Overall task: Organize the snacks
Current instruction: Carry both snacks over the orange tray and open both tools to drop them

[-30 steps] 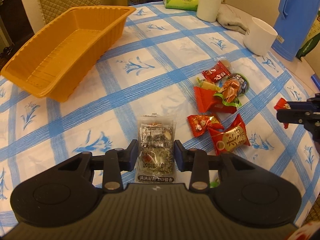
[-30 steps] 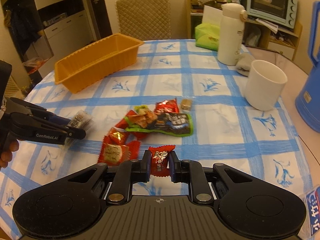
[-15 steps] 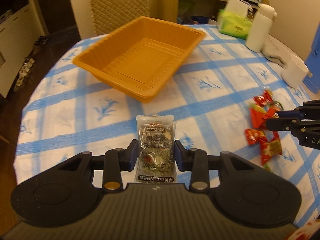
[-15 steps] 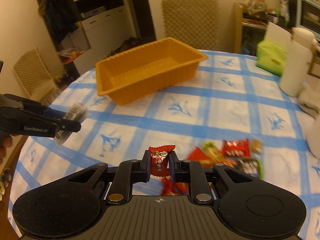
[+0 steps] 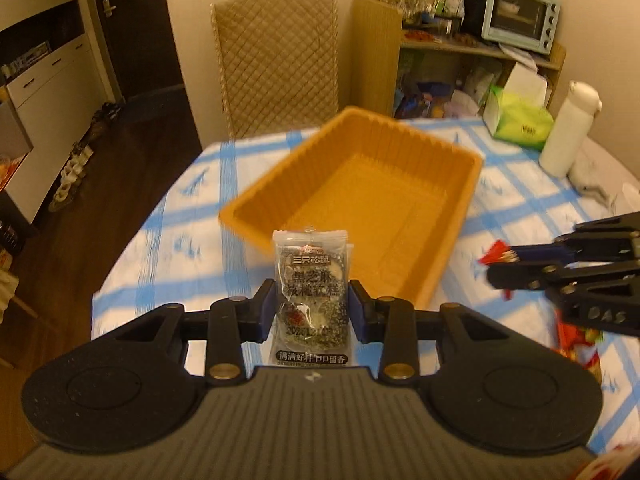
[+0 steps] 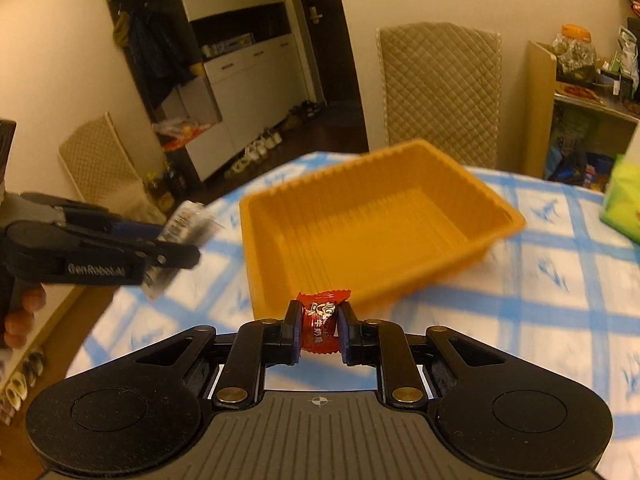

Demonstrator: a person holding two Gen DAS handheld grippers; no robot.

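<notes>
Orange tray (image 5: 448,160) sits on the tabletop (image 5: 192,240), just ahead of both my tongs. Left tongs (image 5: 312,306) pinch a clear sesame snack packet (image 5: 310,276); right tongs (image 6: 319,330) squeeze a red candy (image 6: 322,320). I'm carrying both. Next, I think, reach over the tray and let go.

The tray (image 5: 448,216) sits on the desk (image 5: 192,240), directly ahead of both hand-held grippers. The left hand-held gripper (image 5: 312,308) carries a snack packet (image 5: 310,280) between its jaws; the right hand-held gripper (image 6: 319,330) carries a candy (image 6: 322,322). A chair (image 5: 276,60) stands beyond the tray. A bottle (image 5: 568,128) and tissue pack (image 5: 520,124) stand on the desk, ahead and right of the left hand-held gripper.
</notes>
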